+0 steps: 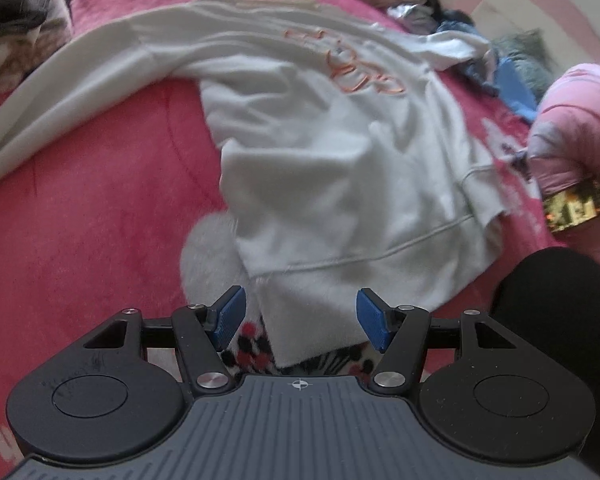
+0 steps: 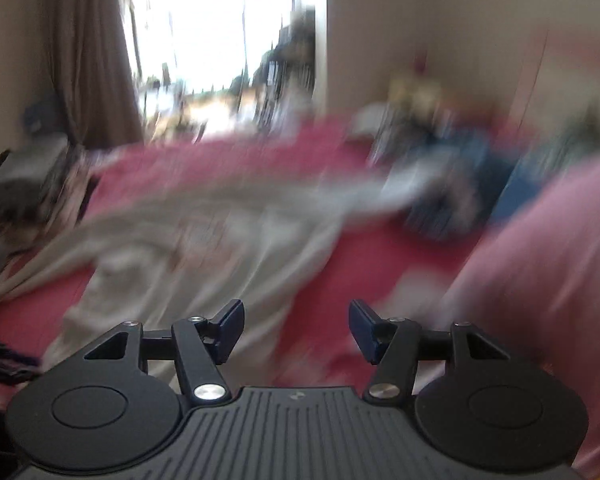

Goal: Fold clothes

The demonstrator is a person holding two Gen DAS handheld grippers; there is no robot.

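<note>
Pink bedding covers the bed that serves as the folding surface, with a bright window and a brown curtain at the far side of the room in the right wrist view. Spread across the middle of it lies the white sweatshirt, chest up with orange lettering toward the far end, its hem nearest the camera and one long sleeve stretched out to the left, probably laid flat so the sleeves can be turned in first. Over the near hem hangs the left gripper, its blue pads standing apart with nothing pinched between them; a corner of the hem sits below the gap, likely the next place to take hold. Blur smears the right wrist view, yet the right gripper shows its jaws apart and empty above the cloth and bedding. At the far right a heap of other clothes waits, and a pink garment lies at the right edge.
</note>
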